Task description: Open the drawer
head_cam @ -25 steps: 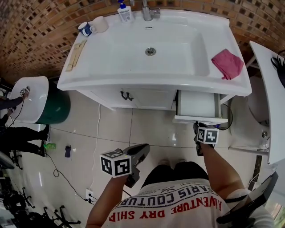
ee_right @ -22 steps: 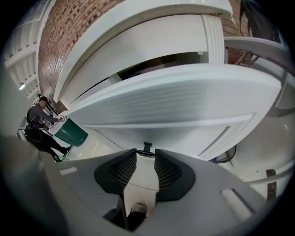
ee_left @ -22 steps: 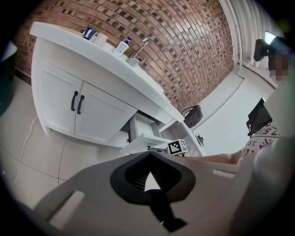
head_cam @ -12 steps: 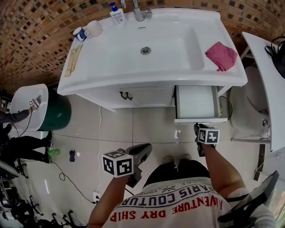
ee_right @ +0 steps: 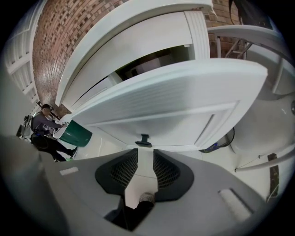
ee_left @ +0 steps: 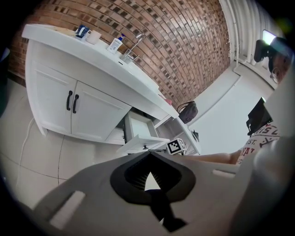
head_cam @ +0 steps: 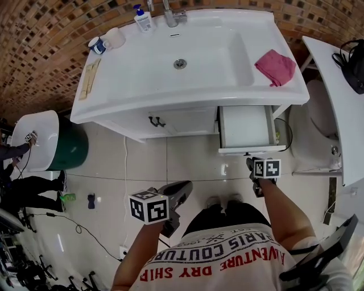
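Left of the sink (head_cam: 142, 74), a green bin (head_cam: 74, 149) with a white lid stands on the floor tiles, near the sink's left end. On the sink's left rim lies a pale wooden strip (head_cam: 86, 79), and behind it, at the back left corner, stand two mugs (head_cam: 106, 41). A soap bottle (head_cam: 141, 18) stands just left of the tap (head_cam: 170, 13) at the back edge of the sink. Below the sink's middle are two cabinet doors with black handles (head_cam: 154, 121). The left gripper (head_cam: 183, 188) hangs low in front of the sink, well apart from it; its jaws meet at the tips and nothing is between them. A pink cloth (head_cam: 275, 66) lies on the sink's right rim. Under that right end the drawer (head_cam: 248, 150) stands open, its front panel sticking out over the floor. The right gripper (head_cam: 251, 163) is just in front of that panel, its jaws parted and empty, and the drawer's small dark handle (ee_right: 143, 140) sits just beyond the jaw tips, not between them.
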Available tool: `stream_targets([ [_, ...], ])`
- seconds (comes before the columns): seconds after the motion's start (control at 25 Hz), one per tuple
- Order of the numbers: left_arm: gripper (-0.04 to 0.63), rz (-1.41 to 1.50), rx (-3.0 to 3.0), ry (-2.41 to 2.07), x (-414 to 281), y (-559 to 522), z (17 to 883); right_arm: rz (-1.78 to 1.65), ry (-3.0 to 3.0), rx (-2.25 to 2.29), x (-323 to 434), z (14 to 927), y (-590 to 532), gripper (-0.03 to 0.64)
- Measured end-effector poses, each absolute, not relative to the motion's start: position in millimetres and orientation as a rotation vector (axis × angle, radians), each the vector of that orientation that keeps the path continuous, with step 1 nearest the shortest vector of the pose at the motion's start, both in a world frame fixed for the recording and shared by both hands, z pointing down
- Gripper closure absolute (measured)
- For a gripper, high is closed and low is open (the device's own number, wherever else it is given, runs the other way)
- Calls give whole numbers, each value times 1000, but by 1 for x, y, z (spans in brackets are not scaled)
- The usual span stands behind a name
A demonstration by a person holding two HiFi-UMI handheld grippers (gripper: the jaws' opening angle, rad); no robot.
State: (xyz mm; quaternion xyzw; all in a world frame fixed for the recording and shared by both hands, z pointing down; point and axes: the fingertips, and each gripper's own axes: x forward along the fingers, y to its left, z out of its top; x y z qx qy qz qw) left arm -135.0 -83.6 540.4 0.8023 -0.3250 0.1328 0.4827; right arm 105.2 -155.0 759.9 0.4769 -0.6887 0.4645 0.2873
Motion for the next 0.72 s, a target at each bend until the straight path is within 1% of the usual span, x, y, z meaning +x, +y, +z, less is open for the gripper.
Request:
stream_targets([
  [0.16, 603, 318, 1961, -782, -141, -77, 525, 1372, -1850, 1143, 93, 739, -120, 540],
  [0.24, 603, 312, 1955, -768, -142, -68, 512, 1464, -1857, 1092, 81, 715, -96, 610],
  [0.32, 603, 302, 1953, -731, -137, -60, 498, 1490, -1834, 1106, 82, 684, -77, 612],
  [0.44, 603, 309, 1960, -685, -135, -52, 482, 1431, -1832, 1162, 85, 635, -63, 612],
  [0.72, 603, 321, 1962, -715, -168, -32, 460, 1363, -2064, 1072, 47, 516, -33, 611],
])
